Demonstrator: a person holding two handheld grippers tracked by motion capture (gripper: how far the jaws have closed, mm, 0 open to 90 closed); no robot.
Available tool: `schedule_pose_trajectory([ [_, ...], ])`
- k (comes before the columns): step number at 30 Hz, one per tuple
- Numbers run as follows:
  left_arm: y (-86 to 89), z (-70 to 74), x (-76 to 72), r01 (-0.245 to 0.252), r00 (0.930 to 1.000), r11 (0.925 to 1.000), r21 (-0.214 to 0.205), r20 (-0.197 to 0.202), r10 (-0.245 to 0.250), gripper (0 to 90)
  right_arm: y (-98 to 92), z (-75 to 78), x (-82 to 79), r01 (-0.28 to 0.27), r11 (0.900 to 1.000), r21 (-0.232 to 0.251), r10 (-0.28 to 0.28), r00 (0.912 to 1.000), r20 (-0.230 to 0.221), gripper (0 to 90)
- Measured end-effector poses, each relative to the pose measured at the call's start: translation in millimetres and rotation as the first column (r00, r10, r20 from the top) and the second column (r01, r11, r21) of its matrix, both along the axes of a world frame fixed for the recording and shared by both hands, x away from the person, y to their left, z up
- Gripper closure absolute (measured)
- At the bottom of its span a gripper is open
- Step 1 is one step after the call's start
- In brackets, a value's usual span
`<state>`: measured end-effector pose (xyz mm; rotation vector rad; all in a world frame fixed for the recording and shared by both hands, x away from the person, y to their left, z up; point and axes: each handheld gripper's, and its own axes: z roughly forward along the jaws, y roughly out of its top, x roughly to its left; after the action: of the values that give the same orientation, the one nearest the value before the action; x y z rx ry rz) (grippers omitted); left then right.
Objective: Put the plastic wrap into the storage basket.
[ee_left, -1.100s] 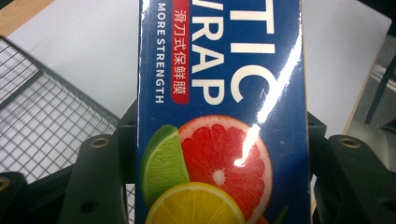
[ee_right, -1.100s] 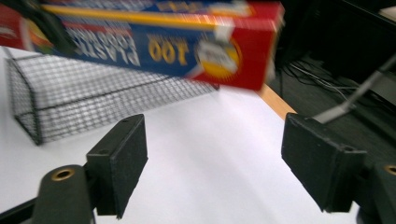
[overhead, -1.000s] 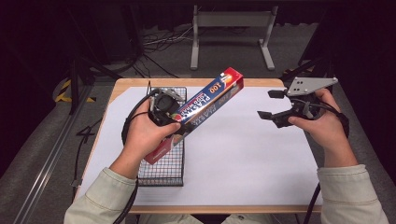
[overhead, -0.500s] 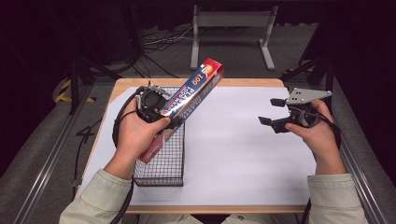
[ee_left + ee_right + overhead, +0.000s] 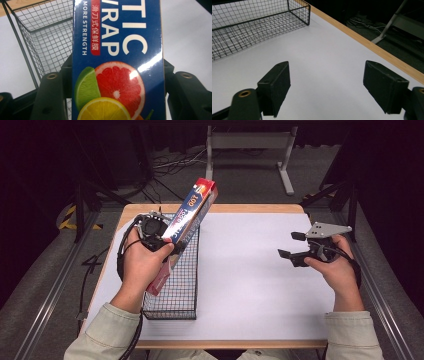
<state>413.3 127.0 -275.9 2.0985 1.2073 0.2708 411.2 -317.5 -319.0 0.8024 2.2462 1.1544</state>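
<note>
A long blue and red plastic-wrap box (image 5: 189, 215) printed with citrus slices (image 5: 117, 62) is held tilted above the black wire basket (image 5: 172, 305) on the left of the table. My left gripper (image 5: 161, 240) is shut on the box, one jaw on each side of it. Below the box the basket (image 5: 42, 37) shows its mesh wall. My right gripper (image 5: 291, 246) hovers open over the right side of the white table cover, jaws wide apart (image 5: 325, 87) with nothing between them.
The wire basket (image 5: 249, 22) lies to the left of the right gripper. The white cover (image 5: 250, 285) spans the table, with a wooden edge (image 5: 367, 45) at the far side. A metal stand (image 5: 250, 145) and cables lie on the floor beyond.
My left gripper has carried the box leftward and tipped it steeper, over the basket. My right gripper has drawn back toward the person and lowered, staying open.
</note>
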Motion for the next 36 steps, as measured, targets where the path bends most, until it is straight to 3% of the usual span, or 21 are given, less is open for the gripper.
schedule_pose_trajectory([
  [4,0.9,-3.4,-0.2,-0.039,0.9992,0.9992,-0.008,-0.010,0.039,40.4,2.4,-0.8,0.0,-0.004,1.0000,-0.004,0.004,1.0000,0.000,22.4],
  [7,1.8,-7.2,-0.6,-0.094,0.9949,0.9946,-0.045,-0.042,0.092,40.3,3.3,-1.7,0.0,-0.001,0.9999,-0.010,0.001,1.0000,-0.001,22.8],
  [14,-1.7,-11.8,-3.6,-0.153,0.9880,0.9883,-0.003,-0.024,0.153,40.1,3.6,-2.8,0.2,-0.004,0.9999,-0.011,0.004,1.0000,0.001,23.9],
  [16,-2.7,-16.3,-3.8,-0.193,0.9805,0.9804,-0.038,-0.044,0.192,40.1,3.6,-3.4,0.6,-0.005,0.9999,-0.013,0.005,1.0000,0.000,23.9],
  [18,-3.7,-19.3,-3.0,-0.217,0.9759,0.9758,-0.028,-0.033,0.216,40.2,3.6,-4.0,0.8,-0.006,0.9999,-0.010,0.006,1.0000,-0.002,23.9],
  [22,-4.3,-27.5,-2.8,-0.260,0.9655,0.9641,-0.055,-0.035,0.258,40.1,3.9,-4.3,0.2,0.001,0.9999,-0.012,-0.001,1.0000,0.002,23.7],
  [25,-7.4,-32.7,-4.1,-0.275,0.9613,0.9604,-0.042,-0.019,0.275,40.0,3.9,-4.3,0.0,0.001,0.9999,-0.010,-0.001,1.0000,0.002,23.6],
  [28,-9.6,-38.0,-4.7,-0.311,0.9504,0.9495,-0.044,0.001,0.311,39.9,3.9,-5.1,0.2,0.005,0.9999,-0.010,-0.005,1.0000,-0.004,23.1],
  [29,-10.1,-40.1,-4.7,-0.325,0.9455,0.9442,-0.052,0.002,0.326,39.8,3.8,-5.6,0.4,0.007,0.9999,-0.009,-0.007,1.0000,-0.005,22.8],
  [33,-11.9,-49.8,-3.9,-0.347,0.9377,0.9355,-0.066,-0.006,0.347,39.8,3.2,-6.4,0.2,0.015,0.9999,-0.007,-0.015,0.9999,-0.007,22.8],
  [35,-12.9,-52.4,-3.8,-0.349,0.9369,0.9346,-0.068,-0.008,0.349,39.7,3.1,-6.3,0.2,0.016,0.9999,-0.004,-0.016,0.9998,-0.006,22.8],
  [36,-15.0,-57.1,-3.2,-0.361,0.9326,0.9299,-0.072,-0.010,0.361,39.7,3.6,-6.4,0.3,0.017,0.9998,-0.006,-0.017,0.9998,-0.005,22.8],
])
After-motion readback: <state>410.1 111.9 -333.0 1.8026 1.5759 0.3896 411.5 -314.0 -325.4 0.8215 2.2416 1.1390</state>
